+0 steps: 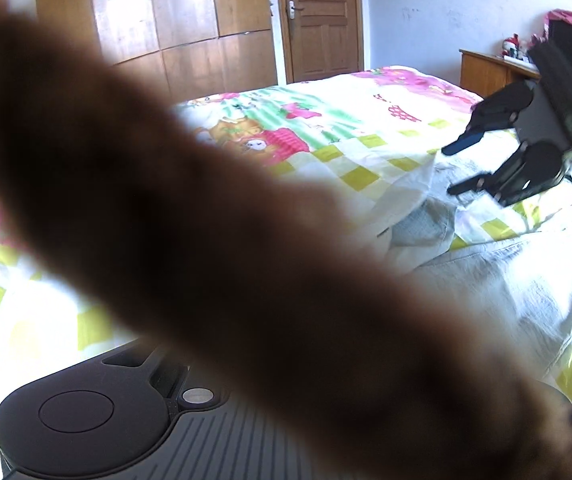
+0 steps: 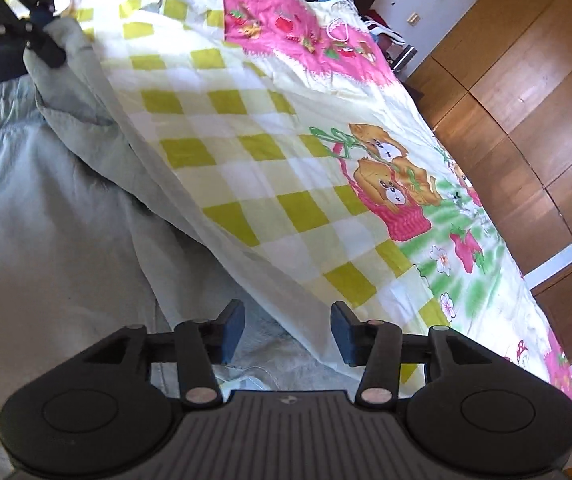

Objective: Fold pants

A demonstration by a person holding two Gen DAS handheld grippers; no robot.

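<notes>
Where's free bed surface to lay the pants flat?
Free: the yellow-checked bedsheet between the pale grey pants and the pink strawberry print. Crowded: the pants side, where the left gripper pinches a grey fold. The open right gripper hovers over the sheet's edge.

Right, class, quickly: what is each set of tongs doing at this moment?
Left tongs: shut on the grey pants, lifting one end.
Right tongs: open, holding nothing, above the pants.

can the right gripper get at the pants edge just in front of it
Probably yes: the right gripper is open, with the grey pants directly below and ahead of its fingers, nothing between.
</notes>
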